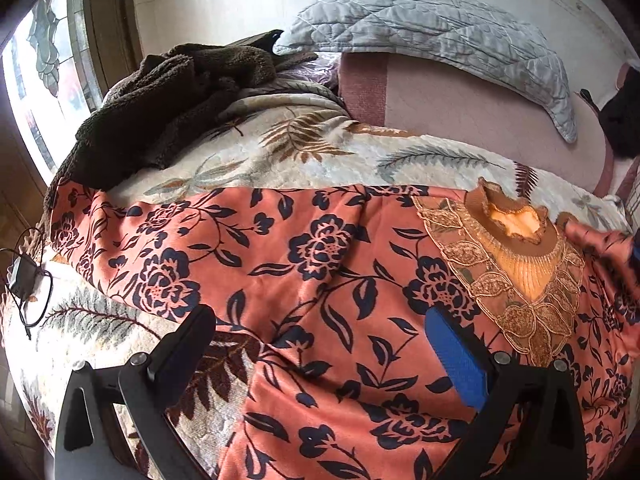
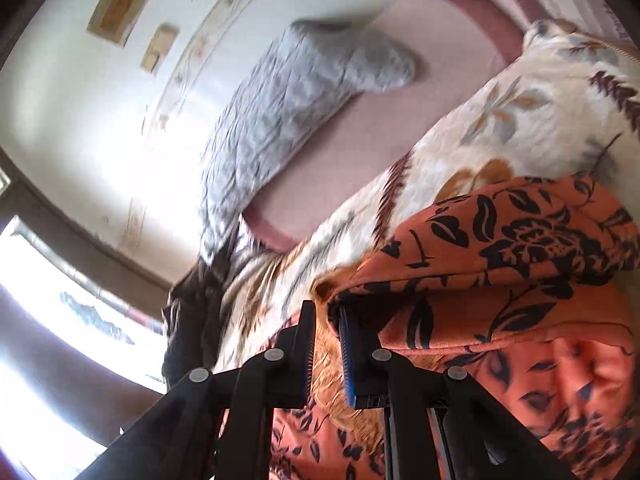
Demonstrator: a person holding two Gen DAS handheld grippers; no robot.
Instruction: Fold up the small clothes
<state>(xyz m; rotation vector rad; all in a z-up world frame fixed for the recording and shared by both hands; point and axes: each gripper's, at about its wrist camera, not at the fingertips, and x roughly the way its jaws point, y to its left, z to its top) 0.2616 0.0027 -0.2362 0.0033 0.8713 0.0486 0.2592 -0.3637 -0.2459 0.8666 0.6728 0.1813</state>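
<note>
The right hand-held gripper [image 2: 325,344] pinches a lifted fold of the orange floral dress [image 1: 320,280] at lower centre of the frame, while the left hand-held gripper [image 1: 320,356] hangs released above the dress on the bed [image 1: 280,152].

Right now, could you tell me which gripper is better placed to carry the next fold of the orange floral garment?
Right. The right gripper is shut on the garment's edge and lifting it, while the left gripper hangs open above the flat cloth, holding nothing.

Daylight floods in from a window [image 1: 44,80] at nine o'clock, blowing out there. The right wrist view smears with motion blur; both bend and darken at the rims.
</note>
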